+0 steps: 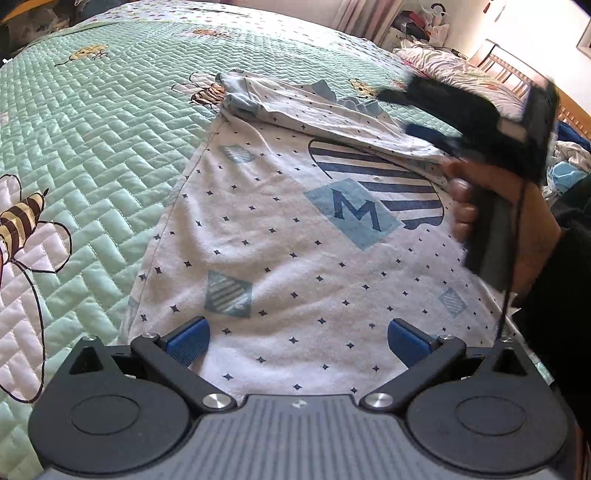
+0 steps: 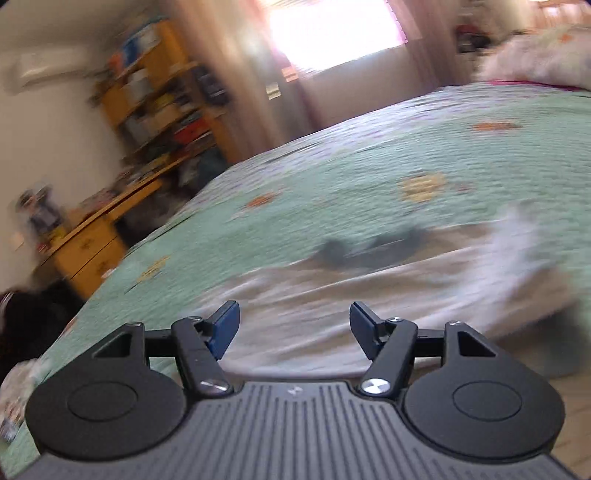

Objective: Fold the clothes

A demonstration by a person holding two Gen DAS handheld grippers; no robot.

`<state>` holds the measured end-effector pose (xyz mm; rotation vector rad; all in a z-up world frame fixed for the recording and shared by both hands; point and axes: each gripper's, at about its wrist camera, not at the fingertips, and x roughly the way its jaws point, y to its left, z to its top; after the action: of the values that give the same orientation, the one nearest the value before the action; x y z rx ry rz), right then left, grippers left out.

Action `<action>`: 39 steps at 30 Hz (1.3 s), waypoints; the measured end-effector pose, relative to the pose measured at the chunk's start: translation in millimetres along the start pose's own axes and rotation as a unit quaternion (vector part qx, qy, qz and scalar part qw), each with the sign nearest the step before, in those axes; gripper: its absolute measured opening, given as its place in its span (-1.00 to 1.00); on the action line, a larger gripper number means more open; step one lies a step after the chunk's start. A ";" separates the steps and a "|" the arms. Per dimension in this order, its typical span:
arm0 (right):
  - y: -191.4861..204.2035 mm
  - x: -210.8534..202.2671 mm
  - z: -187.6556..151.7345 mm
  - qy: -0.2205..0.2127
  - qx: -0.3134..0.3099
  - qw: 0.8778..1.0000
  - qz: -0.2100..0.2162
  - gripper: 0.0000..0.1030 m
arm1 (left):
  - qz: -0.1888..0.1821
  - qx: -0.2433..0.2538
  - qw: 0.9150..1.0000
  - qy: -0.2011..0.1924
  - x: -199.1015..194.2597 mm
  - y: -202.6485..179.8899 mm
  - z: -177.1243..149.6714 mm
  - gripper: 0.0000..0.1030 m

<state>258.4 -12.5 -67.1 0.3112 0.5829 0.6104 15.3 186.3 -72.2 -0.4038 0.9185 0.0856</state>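
A mint-green quilted bedspread (image 1: 110,122) with bee prints covers a bed in a cluttered room, and on it lies a white garment (image 1: 295,266) with small blue stars and an "M" patch, its far sleeve folded across the chest. The left gripper (image 1: 297,339) tilts down over the garment's near edge, jaws wide apart and empty, while the right gripper (image 1: 410,110), held in a hand (image 1: 480,206) at far right, hangs blurred above the folded sleeve. Only the right wrist view, heavily smeared, shows a yellow bookshelf (image 2: 159,99), a bright window (image 2: 332,33) and that gripper's jaws apart with nothing between.
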 end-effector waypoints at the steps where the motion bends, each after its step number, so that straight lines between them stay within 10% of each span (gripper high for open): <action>1: -18.1 -2.9 3.0 -0.004 0.006 1.000 -0.025 0.31 | 0.002 0.001 1.000 0.000 0.7 -0.8 0.3 0.99; 5: -90.5 -20.1 4.5 -0.013 0.079 0.993 -0.090 0.10 | 0.012 0.009 1.000 0.002 3.8 -5.5 1.4 0.99; 13: -78.6 -38.6 10.1 -0.067 0.086 0.993 -0.033 0.31 | 0.028 0.010 1.000 0.006 4.7 -10.9 6.2 0.99; 21: -116.1 -33.9 5.1 -0.053 0.143 0.985 -0.085 0.32 | 0.031 -0.018 0.999 -0.041 -11.1 -3.7 17.3 0.99; 30: -18.4 0.2 26.5 0.001 -0.013 0.997 0.079 0.31 | 0.035 -0.030 0.997 -0.067 -12.2 -2.3 29.1 0.99; 39: 84.7 102.7 17.1 0.124 -0.240 0.949 0.162 0.22 | 0.003 -0.008 0.998 -0.058 -2.0 0.4 16.6 0.99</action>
<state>299.3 115.1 -59.4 -0.1384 0.6078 1.0949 26.5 193.1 -61.8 -0.4063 0.8054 0.1195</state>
